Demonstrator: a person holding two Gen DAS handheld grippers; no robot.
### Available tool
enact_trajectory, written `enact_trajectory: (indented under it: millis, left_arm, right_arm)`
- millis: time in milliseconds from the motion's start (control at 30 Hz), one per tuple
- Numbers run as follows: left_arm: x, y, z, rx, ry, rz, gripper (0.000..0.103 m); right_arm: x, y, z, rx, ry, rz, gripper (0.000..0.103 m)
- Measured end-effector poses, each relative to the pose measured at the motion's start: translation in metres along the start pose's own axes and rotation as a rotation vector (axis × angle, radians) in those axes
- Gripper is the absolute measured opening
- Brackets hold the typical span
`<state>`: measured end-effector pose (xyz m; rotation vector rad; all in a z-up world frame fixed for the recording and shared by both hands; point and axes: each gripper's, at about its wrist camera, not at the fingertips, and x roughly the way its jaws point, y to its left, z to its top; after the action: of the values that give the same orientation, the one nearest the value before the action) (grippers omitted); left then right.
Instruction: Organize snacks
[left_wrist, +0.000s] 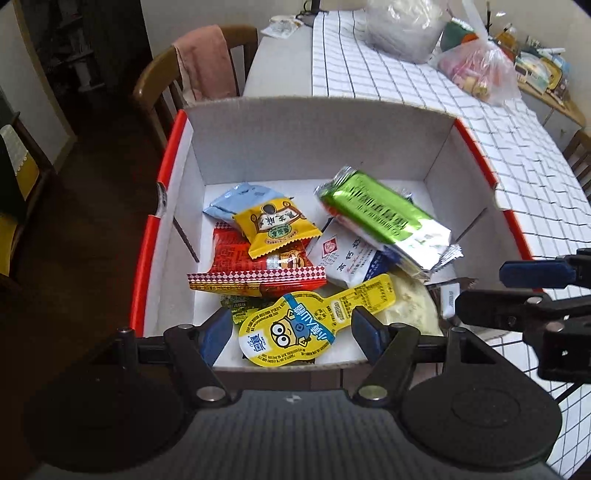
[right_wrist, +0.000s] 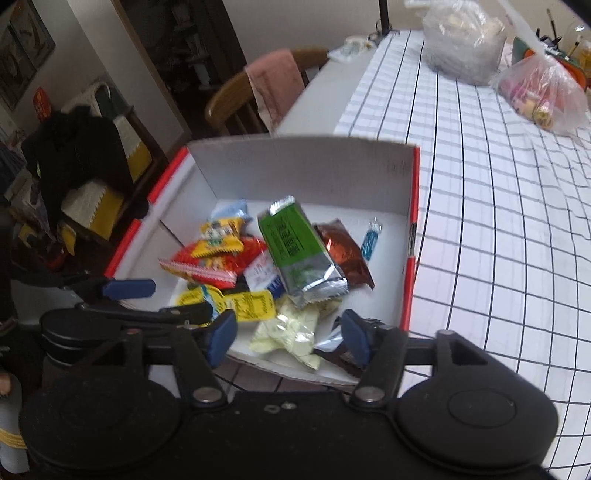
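In the middle of both views, the white cardboard box on the checked table holds the snacks. The green foil pack lies tilted on top, glossy and crinkled. Both the left gripper and the right gripper are released, holding nothing. Next snacks should drop low and flat, so the slippery wrappers do not slide.
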<state>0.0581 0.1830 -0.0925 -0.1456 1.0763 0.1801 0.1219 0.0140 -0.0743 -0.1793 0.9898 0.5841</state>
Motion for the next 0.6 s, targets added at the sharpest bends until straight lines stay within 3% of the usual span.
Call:
enact_trajectory:
  millis: [167, 500, 600]
  left_arm:
    - [-0.023, 0.000, -0.003, 0.005, -0.057, -0.020, 0.070]
    - [-0.074, 0.000, -0.012, 0.002, -0.174, -0.037, 0.071]
    - [-0.087, 0.002, -0.016, -0.009, -0.209, -0.045, 0.077]
  right_arm:
    - [-0.025, 0.004, -0.002, 0.010, -0.087, 0.017, 0.082]
    - [-0.067, 0.010, -0.011, 0.020, -0.234, 0.020, 0.100]
    - [-0.076, 0.010, -0.016, 0.032, -0.272, 0.012, 0.103]
